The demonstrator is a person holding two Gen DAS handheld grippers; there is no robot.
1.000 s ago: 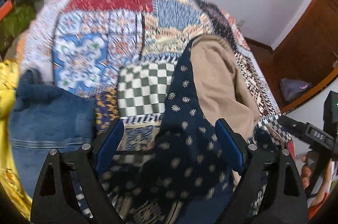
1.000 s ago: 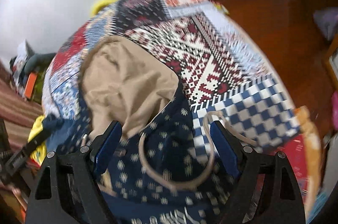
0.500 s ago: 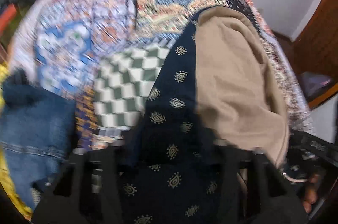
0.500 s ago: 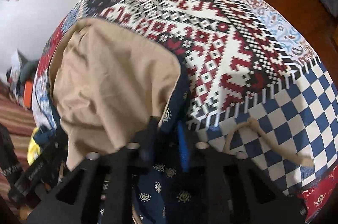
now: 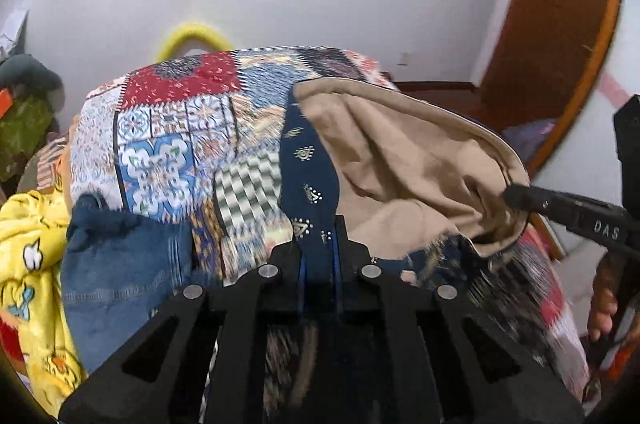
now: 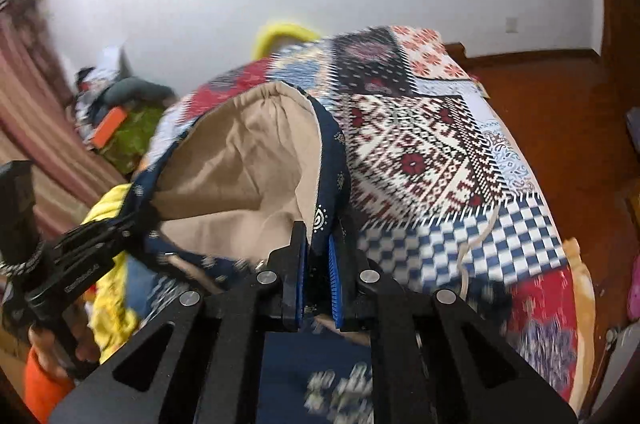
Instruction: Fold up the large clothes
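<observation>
Pinching the navy printed garment with its tan lining, the left gripper and right gripper lift it mid-frame over the patchwork bedspread.

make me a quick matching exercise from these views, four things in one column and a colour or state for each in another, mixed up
Things:
1. left gripper
2. jeans
3. garment lining
4. cord

Colour or state:
A. tan
B. shut on the navy garment
C. lying loose on the checked quilt patch
D. blue denim, beside yellow cloth

Pairs: 1-B, 2-D, 3-A, 4-C
</observation>
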